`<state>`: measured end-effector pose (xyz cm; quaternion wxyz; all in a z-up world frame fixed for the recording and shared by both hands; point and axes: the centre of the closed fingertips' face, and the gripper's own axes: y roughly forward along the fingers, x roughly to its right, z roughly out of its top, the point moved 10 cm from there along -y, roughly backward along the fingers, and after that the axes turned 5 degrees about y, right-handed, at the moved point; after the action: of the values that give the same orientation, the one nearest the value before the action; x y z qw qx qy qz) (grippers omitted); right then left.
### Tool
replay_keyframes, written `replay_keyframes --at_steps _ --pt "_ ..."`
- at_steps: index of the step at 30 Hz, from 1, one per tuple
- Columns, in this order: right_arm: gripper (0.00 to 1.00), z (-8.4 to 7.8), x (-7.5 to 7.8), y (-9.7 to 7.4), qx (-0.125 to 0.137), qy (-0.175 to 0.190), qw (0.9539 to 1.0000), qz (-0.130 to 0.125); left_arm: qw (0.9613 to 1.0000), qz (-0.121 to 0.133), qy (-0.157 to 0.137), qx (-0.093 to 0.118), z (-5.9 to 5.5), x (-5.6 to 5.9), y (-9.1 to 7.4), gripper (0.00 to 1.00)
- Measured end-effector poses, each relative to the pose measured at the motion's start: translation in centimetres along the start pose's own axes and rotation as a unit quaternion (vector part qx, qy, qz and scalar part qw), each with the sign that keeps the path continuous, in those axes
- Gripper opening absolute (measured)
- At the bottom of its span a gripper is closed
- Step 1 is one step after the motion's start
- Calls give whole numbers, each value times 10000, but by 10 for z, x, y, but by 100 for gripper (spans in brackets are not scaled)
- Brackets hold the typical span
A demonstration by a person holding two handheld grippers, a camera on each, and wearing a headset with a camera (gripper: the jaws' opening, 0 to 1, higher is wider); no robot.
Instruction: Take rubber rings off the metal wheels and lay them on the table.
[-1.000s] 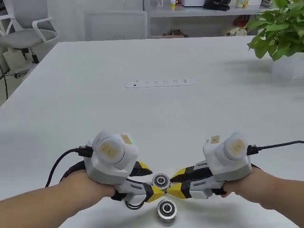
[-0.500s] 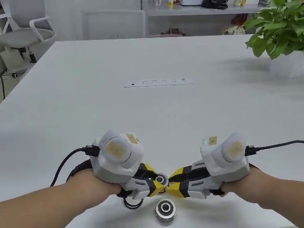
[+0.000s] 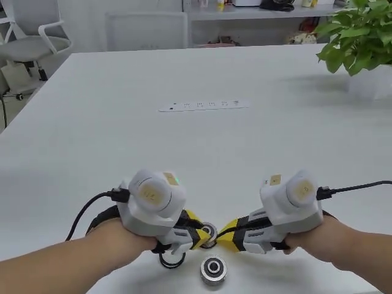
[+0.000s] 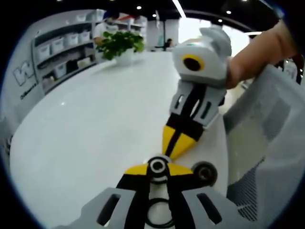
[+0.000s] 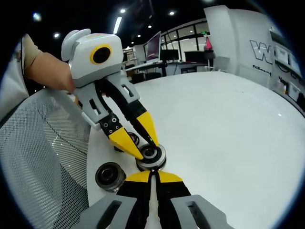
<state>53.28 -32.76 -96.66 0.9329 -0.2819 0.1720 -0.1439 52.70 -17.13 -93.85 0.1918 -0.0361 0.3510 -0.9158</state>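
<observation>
A small metal wheel (image 3: 209,231) with a dark rubber rim hangs just above the white table (image 3: 202,159), clamped in my left gripper (image 3: 204,233). The left gripper view has that wheel (image 4: 157,165) between the yellow tips of my left gripper (image 4: 157,169). My right gripper (image 3: 222,235) points at it from the right, jaws shut together with nothing between them, its tip (image 5: 152,176) just short of the wheel (image 5: 151,156). A second wheel (image 3: 213,270) lies on the table in front. A loose black rubber ring (image 3: 171,260) lies under my left gripper.
A white power strip (image 3: 204,106) lies mid-table. A potted plant (image 3: 358,37) stands at the far right, and an office chair (image 3: 37,43) is beyond the far left corner. Black cables trail from both grippers. The table's near edge is close to my hands.
My left gripper has rolled and sunk slightly with the wheel. My right gripper's tip, which touched the wheel, has drawn back a little to the right.
</observation>
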Motion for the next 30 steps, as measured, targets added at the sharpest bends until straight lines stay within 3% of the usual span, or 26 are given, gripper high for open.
replay_keyframes --at_steps 8,13,16,22,30 --pt "0 -2 5 -2 171 766 9969 -19 10000 66 -28 34 -1 1 0 13" --pt "0 -3 9 -6 321 1157 9927 -73 10000 87 -40 25 0 3 1 13" --pt "0 -2 12 -9 547 1503 9871 -95 9999 92 -42 4 1 4 1 12" --pt "0 0 11 -12 728 1669 9833 26 9999 125 -20 -57 2 6 2 12" --pt "0 0 8 -11 753 1772 9812 99 9999 153 -20 -56 2 6 2 12"
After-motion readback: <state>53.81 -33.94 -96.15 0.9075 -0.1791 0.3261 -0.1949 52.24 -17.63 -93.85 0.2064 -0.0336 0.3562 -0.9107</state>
